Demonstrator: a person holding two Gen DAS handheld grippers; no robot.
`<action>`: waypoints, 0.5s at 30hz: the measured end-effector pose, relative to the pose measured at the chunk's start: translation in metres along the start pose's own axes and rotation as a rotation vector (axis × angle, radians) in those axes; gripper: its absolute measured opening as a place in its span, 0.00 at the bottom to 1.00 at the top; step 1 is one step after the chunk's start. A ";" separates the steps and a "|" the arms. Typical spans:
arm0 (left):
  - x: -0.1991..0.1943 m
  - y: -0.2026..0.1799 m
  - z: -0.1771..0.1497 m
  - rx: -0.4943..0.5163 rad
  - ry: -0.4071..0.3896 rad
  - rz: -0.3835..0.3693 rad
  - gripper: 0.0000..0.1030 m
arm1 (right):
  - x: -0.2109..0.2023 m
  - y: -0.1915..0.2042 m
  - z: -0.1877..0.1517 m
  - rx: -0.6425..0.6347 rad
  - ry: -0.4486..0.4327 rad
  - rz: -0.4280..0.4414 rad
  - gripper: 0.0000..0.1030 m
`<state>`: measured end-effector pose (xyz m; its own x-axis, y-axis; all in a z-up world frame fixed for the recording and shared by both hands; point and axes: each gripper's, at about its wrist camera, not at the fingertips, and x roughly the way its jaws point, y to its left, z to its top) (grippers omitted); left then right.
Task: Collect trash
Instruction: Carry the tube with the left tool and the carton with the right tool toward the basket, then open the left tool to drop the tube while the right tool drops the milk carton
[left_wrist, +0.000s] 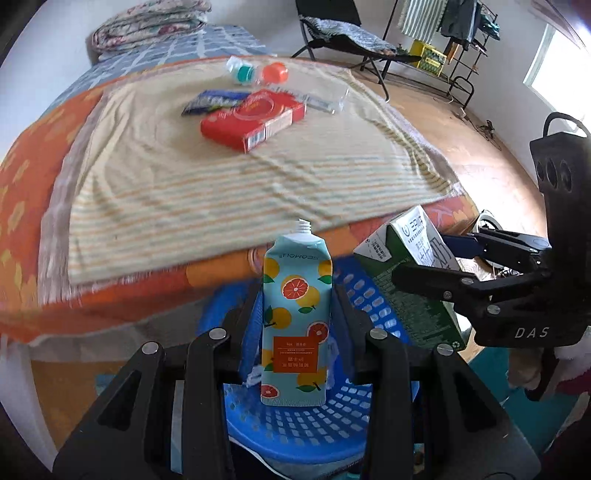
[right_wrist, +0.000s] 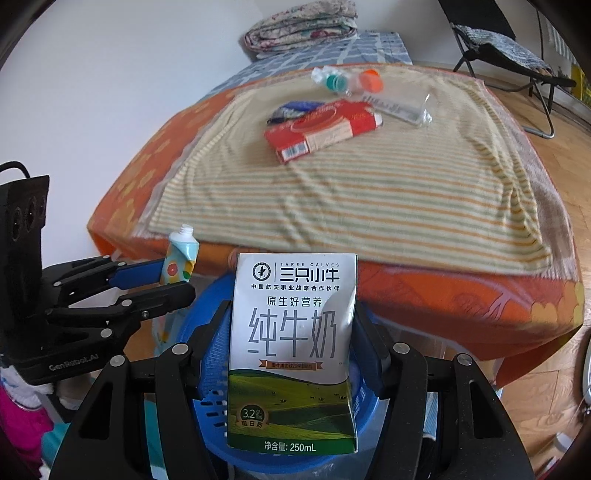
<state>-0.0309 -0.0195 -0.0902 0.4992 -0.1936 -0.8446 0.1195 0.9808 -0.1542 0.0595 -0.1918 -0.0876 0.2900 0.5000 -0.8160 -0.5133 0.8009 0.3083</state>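
My left gripper is shut on a light-blue tube with orange fruit print, cap off, held above a blue slotted plastic basket. My right gripper is shut on a white and green 250 mL milk carton, held above the same basket. Each gripper shows in the other's view: the right one with the carton, the left one with the tube. On the striped towel lie a red box, a dark-blue wrapper, a clear bottle and clear plastic packaging.
The striped towel covers an orange bedspread on a bed. A folded quilt lies at the bed's far end. A black folding chair and a clothes rack stand on the wooden floor to the right.
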 end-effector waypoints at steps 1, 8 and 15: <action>0.002 0.000 -0.004 -0.004 0.005 0.002 0.35 | 0.002 0.000 -0.003 -0.001 0.008 -0.001 0.58; 0.011 0.000 -0.023 -0.026 0.036 0.003 0.35 | 0.011 0.002 -0.018 -0.003 0.052 0.000 0.58; 0.015 -0.001 -0.029 -0.031 0.053 0.000 0.35 | 0.021 0.002 -0.025 -0.002 0.094 0.004 0.59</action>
<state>-0.0481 -0.0224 -0.1176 0.4528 -0.1927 -0.8706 0.0924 0.9812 -0.1692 0.0443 -0.1880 -0.1160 0.2108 0.4699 -0.8572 -0.5156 0.7984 0.3109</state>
